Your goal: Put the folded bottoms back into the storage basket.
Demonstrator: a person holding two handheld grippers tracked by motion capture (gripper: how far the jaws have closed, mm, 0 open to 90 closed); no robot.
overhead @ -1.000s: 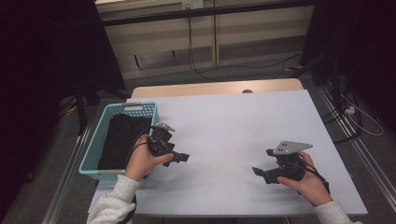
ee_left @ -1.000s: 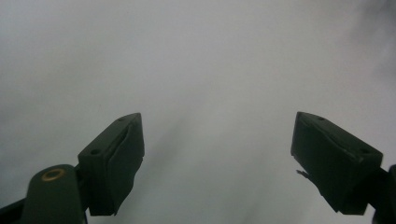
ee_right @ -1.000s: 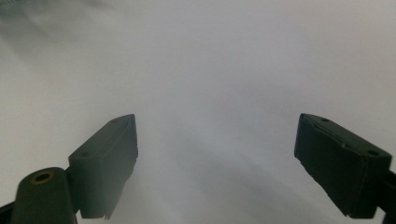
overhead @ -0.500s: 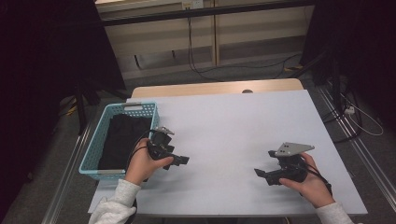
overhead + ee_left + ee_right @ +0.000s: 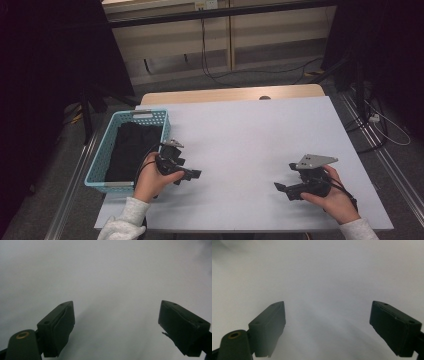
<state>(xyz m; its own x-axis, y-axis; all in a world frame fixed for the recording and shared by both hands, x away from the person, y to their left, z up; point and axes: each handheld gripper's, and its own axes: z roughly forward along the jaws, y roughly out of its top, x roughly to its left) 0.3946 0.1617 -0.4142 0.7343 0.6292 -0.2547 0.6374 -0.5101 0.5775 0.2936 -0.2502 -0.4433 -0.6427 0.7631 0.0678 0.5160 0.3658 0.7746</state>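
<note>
A: What is shown at the left of the high view?

B: A basket [image 5: 102, 161] is seen at centre left, on the table's [image 5: 250, 135] left edge. A dark cloth [image 5: 131, 150] is laid inside it, filling most of the floor. It is judged to be soft, light and limp, likely to sag and drape when lifted; whether it is folded cannot be told.

A: Where should the cloth be taken?

B: A pinch at its near edge or at a raised fold is suggested, with enough material gathered that it is not slipped from the pads. A second hold farther along the edge would be needed to keep it spread.

A: What is marked just right of the basket?

B: The left gripper [image 5: 192, 174] is held beside the basket's right wall, low over the table. Its jaws are seen spread wide in the left gripper view, with nothing between them.

A: And at lower right?

B: The right gripper [image 5: 281, 189] is held well apart from the basket, jaws likewise spread and empty, pointed toward the frame's left.
</note>
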